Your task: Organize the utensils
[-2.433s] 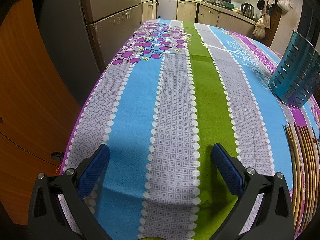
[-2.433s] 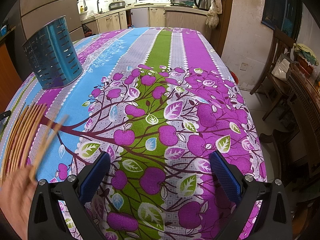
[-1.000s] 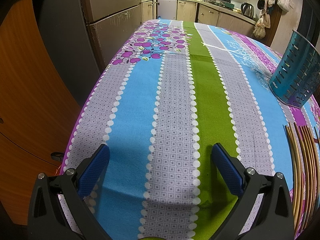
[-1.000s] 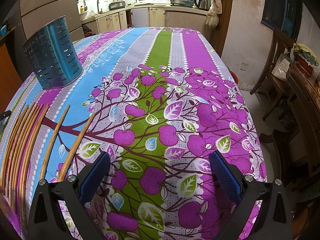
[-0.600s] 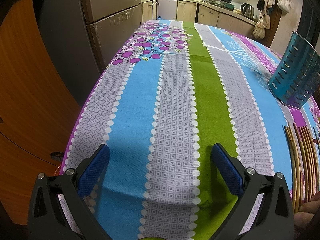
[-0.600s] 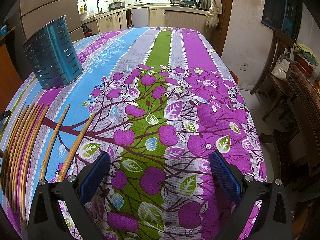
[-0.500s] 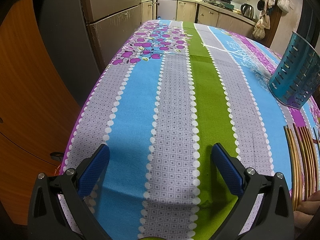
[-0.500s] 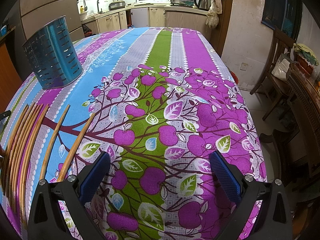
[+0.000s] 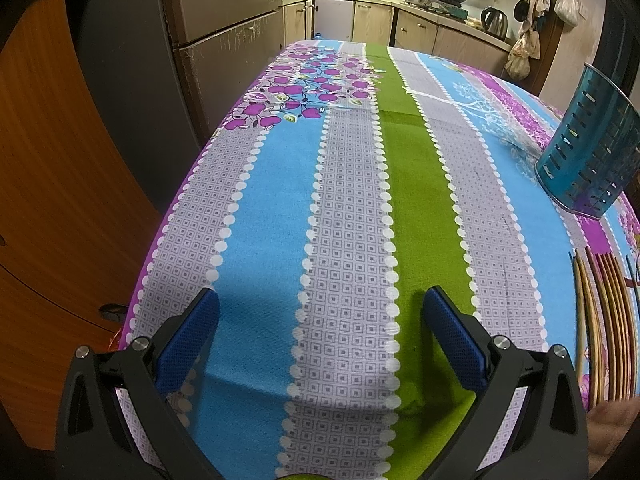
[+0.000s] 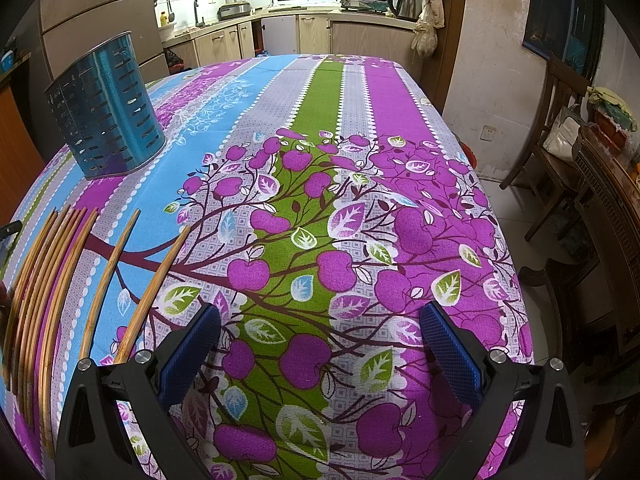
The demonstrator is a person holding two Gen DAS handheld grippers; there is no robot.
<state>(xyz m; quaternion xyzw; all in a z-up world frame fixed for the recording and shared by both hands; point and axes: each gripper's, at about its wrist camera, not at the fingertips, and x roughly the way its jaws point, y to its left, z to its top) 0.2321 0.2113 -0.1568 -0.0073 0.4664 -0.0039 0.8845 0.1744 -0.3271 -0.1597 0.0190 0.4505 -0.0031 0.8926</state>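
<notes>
Your left tool (image 9: 320, 320) and right tool (image 10: 320, 336) both sit spread wide over the surface (image 10: 328, 128), pinching nothing. One slotted blue holder (image 10: 106, 110) stands upright to the right tool's far left. Nearer, two loose chopsticks (image 10: 110, 280) lie beside a tight bundle (image 10: 44, 288); I cannot count the bundle

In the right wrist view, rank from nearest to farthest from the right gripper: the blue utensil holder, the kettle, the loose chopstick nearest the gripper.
From the right gripper:
1. Loose chopstick, just off its left finger on the tablecloth.
2. Blue utensil holder, upright, far left on the table.
3. Kettle, on the kitchen counter beyond the table.
</notes>
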